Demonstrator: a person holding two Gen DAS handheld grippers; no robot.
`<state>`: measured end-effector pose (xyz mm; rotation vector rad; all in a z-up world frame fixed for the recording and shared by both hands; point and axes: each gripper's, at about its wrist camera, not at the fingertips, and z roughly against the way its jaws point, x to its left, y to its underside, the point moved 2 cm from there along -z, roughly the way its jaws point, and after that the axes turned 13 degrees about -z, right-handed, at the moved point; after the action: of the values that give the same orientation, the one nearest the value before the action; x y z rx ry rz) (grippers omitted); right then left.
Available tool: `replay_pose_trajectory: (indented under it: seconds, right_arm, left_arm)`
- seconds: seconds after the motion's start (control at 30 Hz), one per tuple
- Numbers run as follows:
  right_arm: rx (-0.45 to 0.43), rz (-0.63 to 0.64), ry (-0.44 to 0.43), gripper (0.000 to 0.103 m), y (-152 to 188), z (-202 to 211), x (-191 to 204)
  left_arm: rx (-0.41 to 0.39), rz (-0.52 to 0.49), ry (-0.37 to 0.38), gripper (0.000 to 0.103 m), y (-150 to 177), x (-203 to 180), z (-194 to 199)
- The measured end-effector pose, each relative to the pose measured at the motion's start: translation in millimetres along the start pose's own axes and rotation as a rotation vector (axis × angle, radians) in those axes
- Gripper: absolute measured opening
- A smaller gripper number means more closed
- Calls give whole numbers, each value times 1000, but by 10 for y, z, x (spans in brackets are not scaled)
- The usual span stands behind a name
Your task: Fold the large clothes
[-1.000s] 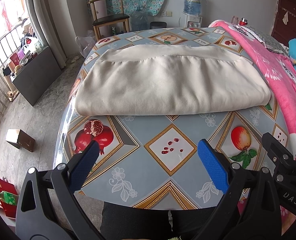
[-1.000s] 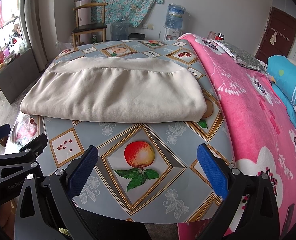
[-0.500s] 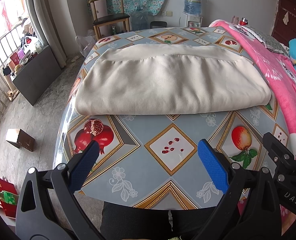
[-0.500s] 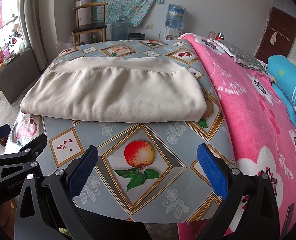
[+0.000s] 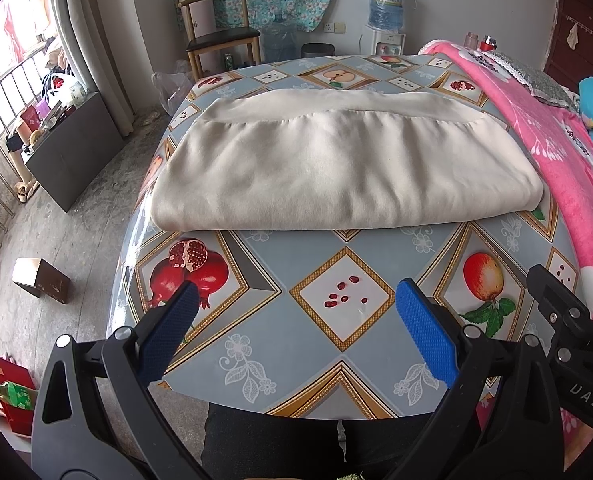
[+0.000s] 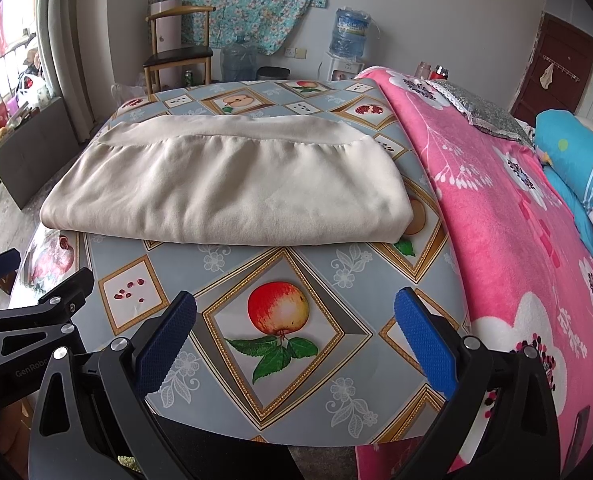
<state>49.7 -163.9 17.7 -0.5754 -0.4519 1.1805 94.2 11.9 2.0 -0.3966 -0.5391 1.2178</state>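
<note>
A folded beige garment (image 5: pixel 344 172) lay flat across the far half of the table (image 5: pixel 264 344), well apart from both grippers. The left gripper (image 5: pixel 296 332) and right gripper (image 6: pixel 296 336) hung over the table's near edge, fingers spread wide, holding nothing. A pink blanket (image 6: pixel 508 216) lay right of the table.

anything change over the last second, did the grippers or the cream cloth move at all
Nothing visibly changed. The left gripper and right gripper stay open and empty above the near edge of the table, and the folded cream garment lies where it was, untouched.
</note>
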Motion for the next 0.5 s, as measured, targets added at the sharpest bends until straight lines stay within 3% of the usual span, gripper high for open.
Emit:
replay_pose_trajectory:
  seconds: [0.5]
  right_arm:
    - [-1, 2, -1, 97, -4, 2, -7]
  left_arm:
    - [0, 0, 1, 95, -2, 0, 0]
